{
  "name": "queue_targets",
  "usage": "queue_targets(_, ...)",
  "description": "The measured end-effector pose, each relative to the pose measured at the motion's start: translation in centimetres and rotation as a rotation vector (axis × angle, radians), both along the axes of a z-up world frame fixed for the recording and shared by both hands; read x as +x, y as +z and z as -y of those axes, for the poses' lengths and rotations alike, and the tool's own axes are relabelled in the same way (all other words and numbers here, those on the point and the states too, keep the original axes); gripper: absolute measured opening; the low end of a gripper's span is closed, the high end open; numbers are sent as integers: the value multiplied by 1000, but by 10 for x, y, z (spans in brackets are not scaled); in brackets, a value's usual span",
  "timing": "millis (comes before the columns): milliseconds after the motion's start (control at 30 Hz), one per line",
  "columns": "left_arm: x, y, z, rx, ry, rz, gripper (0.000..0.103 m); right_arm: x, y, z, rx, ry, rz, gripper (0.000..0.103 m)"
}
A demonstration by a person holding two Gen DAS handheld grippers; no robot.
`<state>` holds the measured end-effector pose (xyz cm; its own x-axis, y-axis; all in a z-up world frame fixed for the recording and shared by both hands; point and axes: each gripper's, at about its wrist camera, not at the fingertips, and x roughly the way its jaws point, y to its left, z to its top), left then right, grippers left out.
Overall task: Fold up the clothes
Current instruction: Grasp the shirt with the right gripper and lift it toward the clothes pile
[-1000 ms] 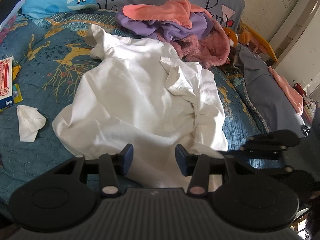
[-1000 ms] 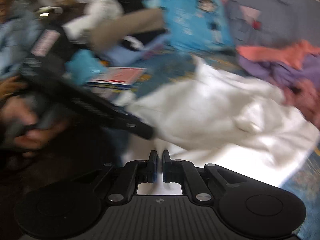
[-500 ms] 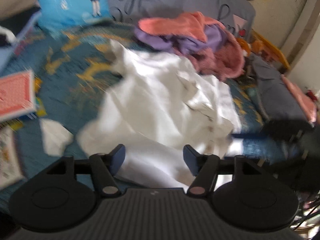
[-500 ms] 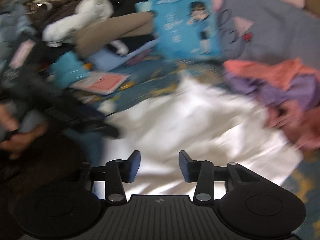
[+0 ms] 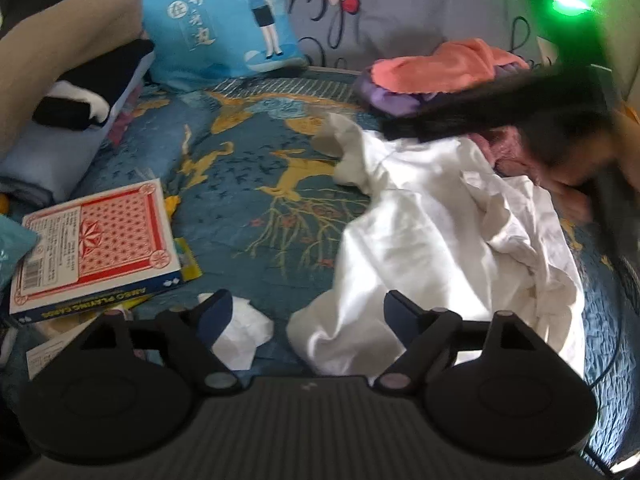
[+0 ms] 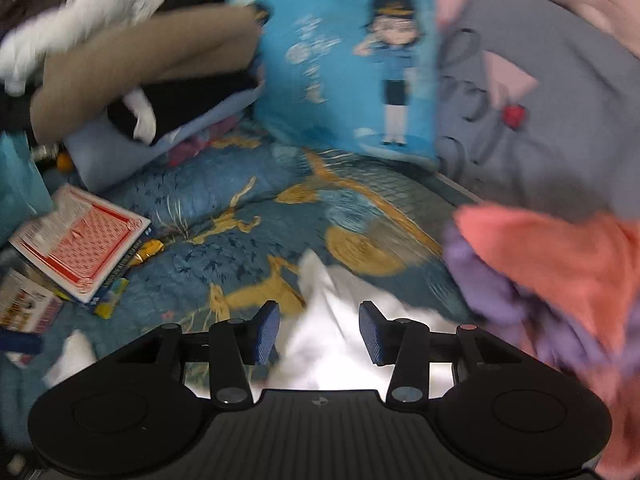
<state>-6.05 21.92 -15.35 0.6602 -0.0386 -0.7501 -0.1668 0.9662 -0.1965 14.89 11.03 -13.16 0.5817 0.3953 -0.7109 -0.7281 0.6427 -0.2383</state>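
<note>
On the blue patterned bedspread [image 5: 256, 184], right in front of your left gripper [image 5: 308, 312], the white garment [image 5: 432, 240] lies crumpled and unfolded, spreading up and to the right; your left tool is spread wide w/ nothing between its fingers, one fingertip [image 5: 216, 310] over a crumpled white tissue [image 5: 244, 332], the other over the garment's near edge. Your right gripper [image 6: 319, 330] is also well open and holds nothing, w/ a peak of the same white garment [image 6: 332, 320] rising between its blue pads, though blur makes it hard to say if they touch the cloth. Left of the garment sits a red-and-white card box [image 5: 96, 248]; the side print reads approx. "PLAYING CARDS", the rest too small. Beyond the garment is a pile of orange, purple and pink clothes [image 5: 440, 72], partly hidden in the left view by a dark blurred shape [image 5: 520, 108] crossing in front, prob. your right tool. Farther back a blue cartoon cushion [image 5: 224, 24] w/ Chinese characters leans against a grey pillow [image 5: 400, 12], w/ tan, black and pale-blue clothes [image 5: 72, 80] stacked to its left. A green glare [image 5: 572, 0] washes out the top-right corner.
</note>
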Motion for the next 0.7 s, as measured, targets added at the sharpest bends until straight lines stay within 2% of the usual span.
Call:
queue_targets(100, 1, -4, -11, -26, 36, -20, 91, 17, -18, -30, -85, 15, -23, 43)
queue_targets(233, 2, -10, -28, -72, 82, -38, 91, 37, -44, -47, -225, -15, -63, 42)
queue_targets(333, 1, -11, -35, -96, 97, -39, 91, 43, -60, -43, -258, -50, -98, 42)
queue_targets(400, 1, -12, -38, -105, 102, -40, 91, 47, -60, -34, -197, -85, -129, 38)
queue_targets(433, 1, -12, -38, -105, 99, -40, 91, 51, -58, -28, -155, -117, -154, 15)
queue_targets(467, 1, -12, -38, -105, 97, -40, 93, 55, -56, -23, -124, -159, -166, 5)
queue_targets(567, 3, -11, -36, -96, 73, -33, 95, 56, -40, -4, 23, -216, -176, 5)
queue_targets(700, 19, -6, -28, -61, -62, 2, 95, 42, -18, 20, 170, -245, -149, 4)
